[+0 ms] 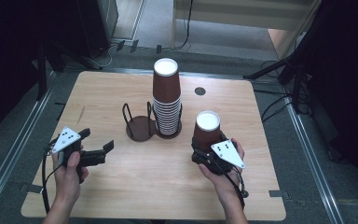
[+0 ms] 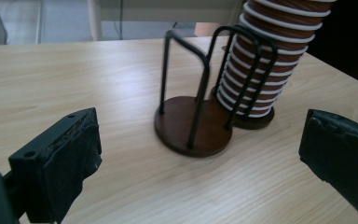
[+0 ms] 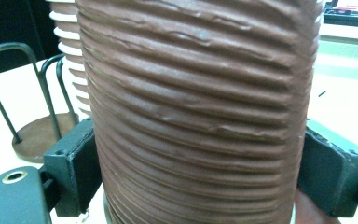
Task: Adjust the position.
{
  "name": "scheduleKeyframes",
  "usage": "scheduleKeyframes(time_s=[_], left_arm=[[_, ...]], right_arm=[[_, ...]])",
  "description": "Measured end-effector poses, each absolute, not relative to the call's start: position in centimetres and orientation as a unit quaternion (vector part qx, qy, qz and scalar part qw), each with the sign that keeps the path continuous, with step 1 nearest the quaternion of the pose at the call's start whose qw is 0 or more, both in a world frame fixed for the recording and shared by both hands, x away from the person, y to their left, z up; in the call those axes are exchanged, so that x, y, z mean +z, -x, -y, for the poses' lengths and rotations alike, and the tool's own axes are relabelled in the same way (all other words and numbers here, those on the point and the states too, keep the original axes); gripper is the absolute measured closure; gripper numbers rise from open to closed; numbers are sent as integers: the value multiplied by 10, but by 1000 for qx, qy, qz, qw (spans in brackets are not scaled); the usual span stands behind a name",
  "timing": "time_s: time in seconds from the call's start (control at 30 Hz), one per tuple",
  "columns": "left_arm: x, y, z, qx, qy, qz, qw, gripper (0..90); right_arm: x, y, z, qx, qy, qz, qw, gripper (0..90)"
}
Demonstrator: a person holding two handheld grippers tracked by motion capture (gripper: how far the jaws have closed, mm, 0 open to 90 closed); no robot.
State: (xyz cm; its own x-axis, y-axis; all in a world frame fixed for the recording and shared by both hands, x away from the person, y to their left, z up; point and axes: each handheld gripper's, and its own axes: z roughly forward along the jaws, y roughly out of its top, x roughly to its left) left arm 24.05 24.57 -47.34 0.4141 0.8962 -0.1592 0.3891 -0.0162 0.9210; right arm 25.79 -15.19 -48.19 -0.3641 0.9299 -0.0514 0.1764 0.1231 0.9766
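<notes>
An upside-down brown cup [image 1: 207,130] stands near the table's [image 1: 121,196] right edge, clenched by the right gripper [image 1: 204,148]. Best moved gently, upright, without crushing its ribbed wall. The left gripper [image 1: 97,145] gapes empty beside the holder [image 1: 140,126] and stack [image 1: 167,100].

cup [image 1: 207,132]: ribbed brown, white base | holder [image 1: 140,127]: dark brown, black wire | table [image 1: 135,186]: pale woodgrain

A: Where is the high view sitting?
B: It is looking forward and down over the whole worktop [image 1: 121,186].

A: And the gripper views?
B: Both are riding low. The left is facing the rack [image 2: 193,123] from nearby; the right is pressing up against a cup [image 3: 200,112], sharing that rack [image 3: 37,133].
</notes>
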Motion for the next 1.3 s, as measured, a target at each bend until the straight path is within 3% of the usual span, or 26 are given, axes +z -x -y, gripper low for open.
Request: scheduleKeyframes(time_s=[0.53,1.3], left_arm=[[-471,-247,-196,179,-732,-406,517,0],[-467,-239,-157,160,-780,-335,504,10]], right_arm=[[-503,-252,132,474,-405,-680,386,126],[-528,-236,87,431,-292,-731,442,119]])
